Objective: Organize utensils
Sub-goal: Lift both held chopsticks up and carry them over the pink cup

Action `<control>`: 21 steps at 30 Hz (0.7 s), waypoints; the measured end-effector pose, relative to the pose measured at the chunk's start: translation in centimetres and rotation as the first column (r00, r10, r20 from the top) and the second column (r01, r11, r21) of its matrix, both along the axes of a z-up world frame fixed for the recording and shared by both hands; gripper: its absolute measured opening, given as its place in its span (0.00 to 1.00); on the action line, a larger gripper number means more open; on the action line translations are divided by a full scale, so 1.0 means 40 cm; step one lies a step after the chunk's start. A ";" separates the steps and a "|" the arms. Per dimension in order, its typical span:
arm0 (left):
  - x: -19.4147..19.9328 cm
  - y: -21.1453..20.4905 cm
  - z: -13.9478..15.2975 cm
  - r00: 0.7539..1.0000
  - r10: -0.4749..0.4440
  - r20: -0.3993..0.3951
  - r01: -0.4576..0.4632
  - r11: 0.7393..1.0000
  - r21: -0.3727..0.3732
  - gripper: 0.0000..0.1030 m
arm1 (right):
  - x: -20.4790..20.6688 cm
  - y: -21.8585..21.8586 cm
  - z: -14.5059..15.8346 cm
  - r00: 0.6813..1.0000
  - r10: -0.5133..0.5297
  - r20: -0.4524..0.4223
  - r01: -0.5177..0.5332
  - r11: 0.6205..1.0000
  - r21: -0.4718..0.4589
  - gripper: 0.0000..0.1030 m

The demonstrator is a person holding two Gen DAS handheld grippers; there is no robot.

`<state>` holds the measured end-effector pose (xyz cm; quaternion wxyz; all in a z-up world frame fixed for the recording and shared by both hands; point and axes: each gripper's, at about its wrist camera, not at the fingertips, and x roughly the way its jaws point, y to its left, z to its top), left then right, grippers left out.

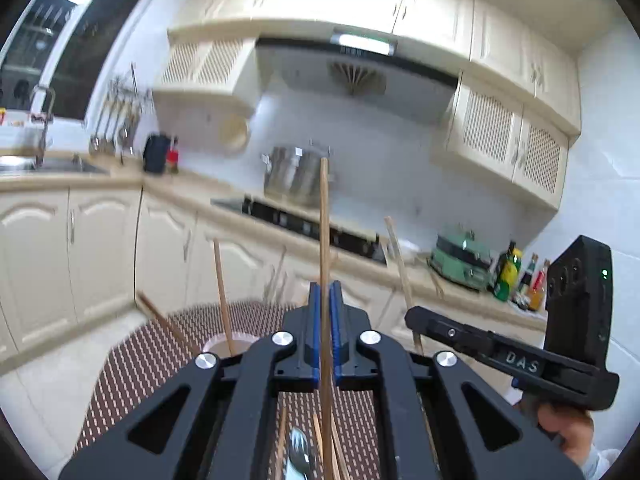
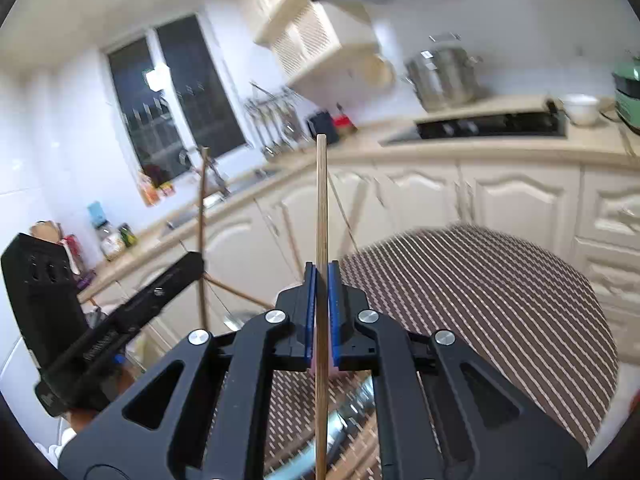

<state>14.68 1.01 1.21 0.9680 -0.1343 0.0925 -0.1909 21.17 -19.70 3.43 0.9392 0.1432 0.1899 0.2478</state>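
In the left wrist view we see a sink [image 1: 48, 164] at the far left of the counter, with ladles [image 1: 116, 120] hanging on the wall beside it. Further right a steel pot [image 1: 294, 174] stands on the black stove [image 1: 316, 224], and past it a green appliance [image 1: 460, 258] sits near a few bottles [image 1: 520, 276].

Below, a round table with a brown striped mat [image 1: 160, 344] carries a pink cup [image 1: 228, 346] with one chopstick standing in it. Our left gripper [image 1: 325, 292] is clamped tight on a brown chopstick [image 1: 325, 216], its blue pads pressed against the stick, which rises upright above the fingers. Under the gripper lie a spoon [image 1: 298, 452] and more loose chopsticks [image 1: 336, 456] on the mat. At the right edge the right gripper [image 1: 416, 314] shows from the side, with a hand [image 1: 568, 428] on its handle.

In the right wrist view the left gripper [image 2: 198, 258] appears at the left, its brown chopstick [image 2: 204, 216] upright. In the middle our right gripper [image 2: 322, 276] is closed on a pale chopstick [image 2: 321, 200], which stands straight up between the pads. The striped mat [image 2: 500, 288] spreads to the right, and the cupboards [image 2: 520, 200] run behind it.
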 end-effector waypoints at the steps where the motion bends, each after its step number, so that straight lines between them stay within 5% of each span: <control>1: -0.001 0.002 0.005 1.000 0.015 0.025 -0.015 1.000 -0.003 0.05 | 0.006 0.010 0.007 0.999 0.011 0.033 -0.011 1.000 0.015 0.06; 9: 0.018 -0.029 0.042 0.964 0.142 0.223 -0.147 0.989 0.006 0.05 | 0.054 0.051 0.034 0.985 0.027 0.171 -0.046 0.993 0.113 0.06; 21: 0.120 -0.046 0.040 0.904 0.347 0.249 -0.355 0.935 -0.013 0.05 | 0.175 0.085 0.008 0.967 -0.014 0.254 -0.042 0.976 0.213 0.06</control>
